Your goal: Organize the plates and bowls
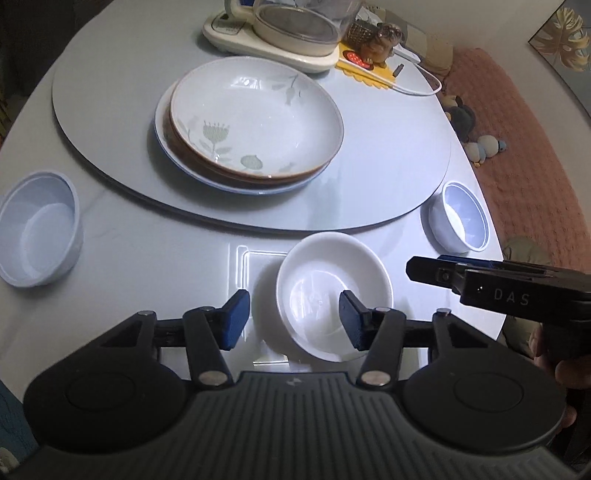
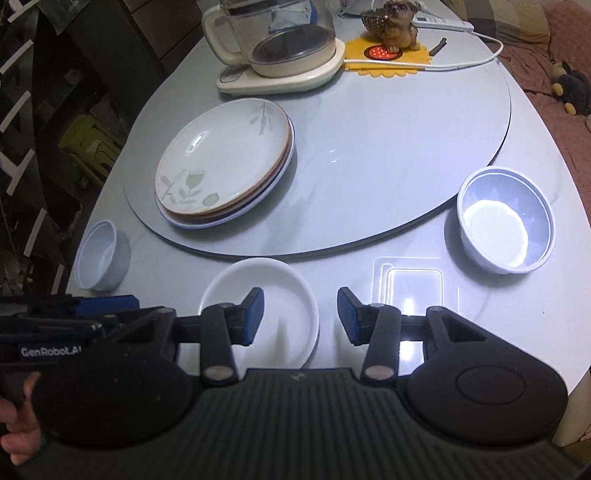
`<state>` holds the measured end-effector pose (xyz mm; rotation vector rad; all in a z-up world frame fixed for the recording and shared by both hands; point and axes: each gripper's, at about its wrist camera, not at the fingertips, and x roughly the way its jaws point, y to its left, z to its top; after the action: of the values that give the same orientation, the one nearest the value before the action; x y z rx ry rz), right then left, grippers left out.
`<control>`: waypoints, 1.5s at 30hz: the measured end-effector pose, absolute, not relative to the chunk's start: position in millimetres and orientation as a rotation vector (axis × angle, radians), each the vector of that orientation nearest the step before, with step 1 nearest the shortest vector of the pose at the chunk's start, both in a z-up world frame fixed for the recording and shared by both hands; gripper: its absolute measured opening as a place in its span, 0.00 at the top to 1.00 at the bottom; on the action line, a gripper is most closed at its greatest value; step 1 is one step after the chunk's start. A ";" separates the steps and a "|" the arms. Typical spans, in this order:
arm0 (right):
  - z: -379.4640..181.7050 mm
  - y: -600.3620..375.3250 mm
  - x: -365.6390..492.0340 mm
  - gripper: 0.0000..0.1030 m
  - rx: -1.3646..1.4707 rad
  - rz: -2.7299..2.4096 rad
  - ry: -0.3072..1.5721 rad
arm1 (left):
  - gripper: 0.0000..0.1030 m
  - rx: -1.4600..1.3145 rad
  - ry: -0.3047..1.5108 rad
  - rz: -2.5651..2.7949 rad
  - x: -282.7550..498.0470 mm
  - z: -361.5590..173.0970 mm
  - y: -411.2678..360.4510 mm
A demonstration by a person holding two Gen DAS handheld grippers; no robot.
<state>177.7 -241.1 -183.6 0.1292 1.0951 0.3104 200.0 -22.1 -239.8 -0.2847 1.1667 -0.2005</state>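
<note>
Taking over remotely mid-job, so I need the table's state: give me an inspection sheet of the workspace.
Surface: pale glossy table with a round turntable.
Job's things: stack of plates on the turntable; white dish at the near edge; one bowl on the right, another bowl on the left.
Clutter: kettle, dog figurine, yellow mat.
Grippers: left gripper open, its jaws straddling the dish's left rim; right gripper open, straddling its right rim.
Cables: white cord across the far side.
Surroundings: pink sofa with toys.
</note>
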 end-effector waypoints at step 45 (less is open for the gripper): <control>-217.8 -155.6 163.3 0.84 0.144 0.403 1.208 | 0.79 -0.378 1.239 -0.121 164.8 -278.8 47.1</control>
<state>163.3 -155.6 -217.8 0.1443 1.2083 0.4029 164.8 47.1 -278.8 -0.3782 1.2392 -0.1213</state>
